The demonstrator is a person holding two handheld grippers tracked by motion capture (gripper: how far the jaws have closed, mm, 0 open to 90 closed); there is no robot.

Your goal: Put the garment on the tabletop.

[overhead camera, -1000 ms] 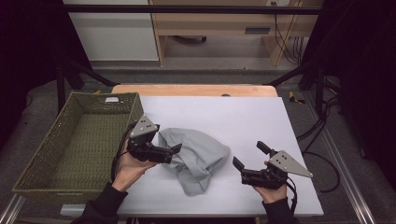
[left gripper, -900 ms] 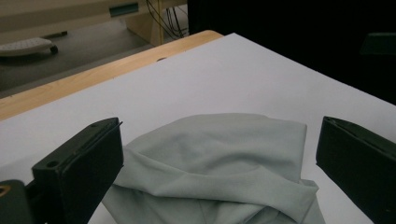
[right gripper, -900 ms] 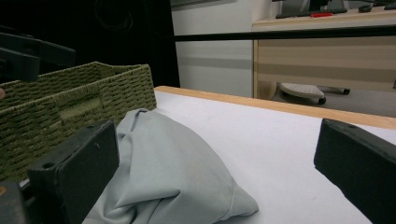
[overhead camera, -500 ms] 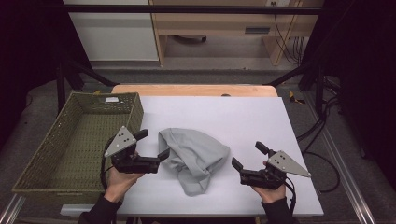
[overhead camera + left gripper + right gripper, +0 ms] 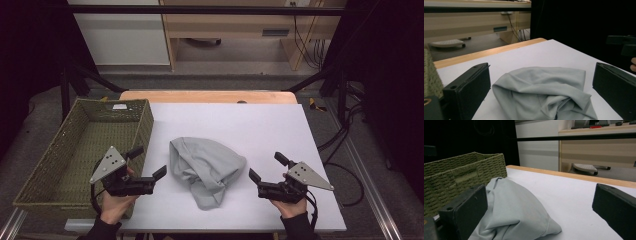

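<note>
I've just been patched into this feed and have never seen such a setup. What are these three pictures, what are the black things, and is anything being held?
There is no robot here: a person holds a two-jaw tool in each hand. The high view looks down on the white table from the person's side; the left tool is at its left, the right tool at its right. The other two pictures come from cameras riding on each tool, so the black blocks at their lower corners are that tool's own jaws.

On the table lies a crumpled grey cloth, between the two tools. A green woven basket sits at the table's left edge.

Nothing is held: both tools are open, jaws wide apart, each pointing at the cloth without touching it.
</note>
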